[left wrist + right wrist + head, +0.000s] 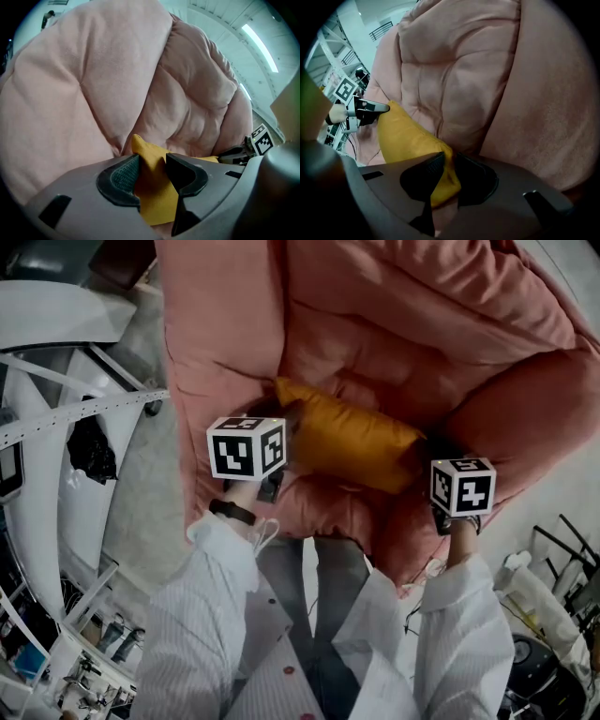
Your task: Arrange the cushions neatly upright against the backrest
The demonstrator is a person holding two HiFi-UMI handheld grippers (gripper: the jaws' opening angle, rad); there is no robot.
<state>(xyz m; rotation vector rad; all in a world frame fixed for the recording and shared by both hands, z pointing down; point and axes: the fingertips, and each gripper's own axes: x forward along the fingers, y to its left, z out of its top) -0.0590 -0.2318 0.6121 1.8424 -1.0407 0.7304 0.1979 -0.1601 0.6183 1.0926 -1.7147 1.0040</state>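
Holds an orange cushion (349, 439) by its two end corners across the seat (328, 498) of a pink armchair (525, 418), close in front of the backrest (394, 315) and between the padded arms. Pinches one corner in the right hand-held gripper (449, 171), with narrow jaws and the fabric bunched tight between the pads (425, 174). Has the other corner in the left hand-held gripper (152, 168), with jaws set wider and the cloth touching both sides, by the look of it a looser hold. Looks soft and light: folds and puckers wherever pinched, so likely to droop in the middle if lifted by the corners alone. Seems woven and matt rather than slick, so unlikely to slide off ribbed pads, and hardly breakable. Probably best taken at the upper corners or along the top seam, with a good bite of filling rather than cloth only, then stood on its long edge and pressed back into the plump backrest. Could slump forward on so yielding a seat.
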